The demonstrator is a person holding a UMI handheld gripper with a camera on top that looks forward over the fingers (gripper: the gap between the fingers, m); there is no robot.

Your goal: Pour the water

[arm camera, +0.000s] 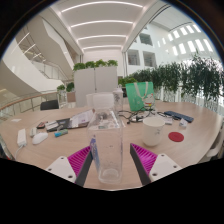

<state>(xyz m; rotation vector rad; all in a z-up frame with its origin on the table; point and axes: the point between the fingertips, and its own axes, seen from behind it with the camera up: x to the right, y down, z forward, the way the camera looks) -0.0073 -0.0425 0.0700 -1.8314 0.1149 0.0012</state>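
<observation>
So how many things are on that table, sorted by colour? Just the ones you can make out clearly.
Clear: 1, bottle
White: 1, cup
Red: 1, disc
Green: 1, bag
Total: 4
The clutter further left is too small to sort. The gripper is open, and the bottle stands between its fingers.

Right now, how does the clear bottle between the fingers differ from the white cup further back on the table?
The clear bottle is tall, narrow and see-through; the white cup is short, wide and opaque. The bottle stands between the gripper fingers, with a gap at each side; the cup sits beyond them, near a red coaster. Both stand upright on the same table.
</observation>
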